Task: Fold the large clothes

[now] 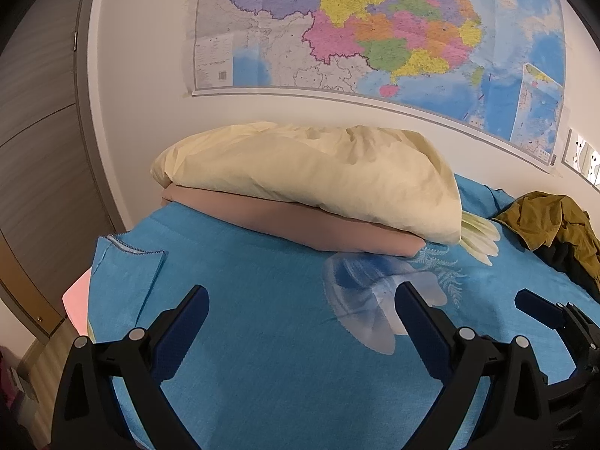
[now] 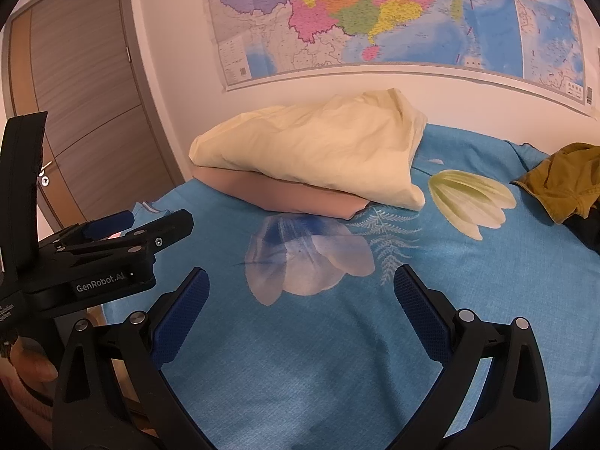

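Observation:
A crumpled olive-yellow garment (image 1: 551, 221) lies on the far right of the bed, over something dark; in the right wrist view the garment (image 2: 562, 183) sits at the right edge. My left gripper (image 1: 300, 300) hovers open over the blue bedspread (image 1: 262, 337), nothing between its fingers. My right gripper (image 2: 300, 285) is open too, above the flower print (image 2: 307, 255). The left gripper's body (image 2: 112, 255) shows at the left of the right wrist view. Both grippers are well away from the garment.
A pale yellow pillow (image 1: 311, 176) rests on a folded tan blanket (image 1: 300, 225) at the head of the bed, against a wall with a large map (image 1: 375, 30). A wooden door (image 2: 82, 105) stands at the left. The bed's left edge drops to the floor.

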Available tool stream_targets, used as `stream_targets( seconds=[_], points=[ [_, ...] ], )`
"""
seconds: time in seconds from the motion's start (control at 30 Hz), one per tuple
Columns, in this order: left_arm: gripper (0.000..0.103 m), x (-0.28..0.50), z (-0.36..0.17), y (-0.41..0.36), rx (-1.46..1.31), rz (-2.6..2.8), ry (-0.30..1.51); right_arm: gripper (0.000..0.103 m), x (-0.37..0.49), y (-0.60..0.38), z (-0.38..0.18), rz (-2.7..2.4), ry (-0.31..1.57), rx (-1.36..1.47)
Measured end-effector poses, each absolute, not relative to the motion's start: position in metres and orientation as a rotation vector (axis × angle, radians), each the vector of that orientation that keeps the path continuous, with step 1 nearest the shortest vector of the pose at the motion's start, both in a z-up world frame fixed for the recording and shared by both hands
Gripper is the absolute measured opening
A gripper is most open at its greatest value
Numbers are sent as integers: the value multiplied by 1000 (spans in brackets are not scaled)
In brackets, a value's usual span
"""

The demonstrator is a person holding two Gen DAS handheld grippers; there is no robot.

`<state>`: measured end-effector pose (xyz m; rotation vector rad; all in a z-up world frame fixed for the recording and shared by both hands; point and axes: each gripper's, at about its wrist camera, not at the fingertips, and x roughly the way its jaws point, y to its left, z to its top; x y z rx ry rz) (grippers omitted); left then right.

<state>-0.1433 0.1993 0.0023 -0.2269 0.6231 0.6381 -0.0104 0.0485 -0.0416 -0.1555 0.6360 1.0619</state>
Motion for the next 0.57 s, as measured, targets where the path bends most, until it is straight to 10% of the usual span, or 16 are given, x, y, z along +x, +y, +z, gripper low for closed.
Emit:
stream_targets(
  seconds=[0.57],
  points=[
    [96, -101, -25, 205, -273, 586, 713, 97, 9, 28, -57, 948, 681, -156]
  ],
)
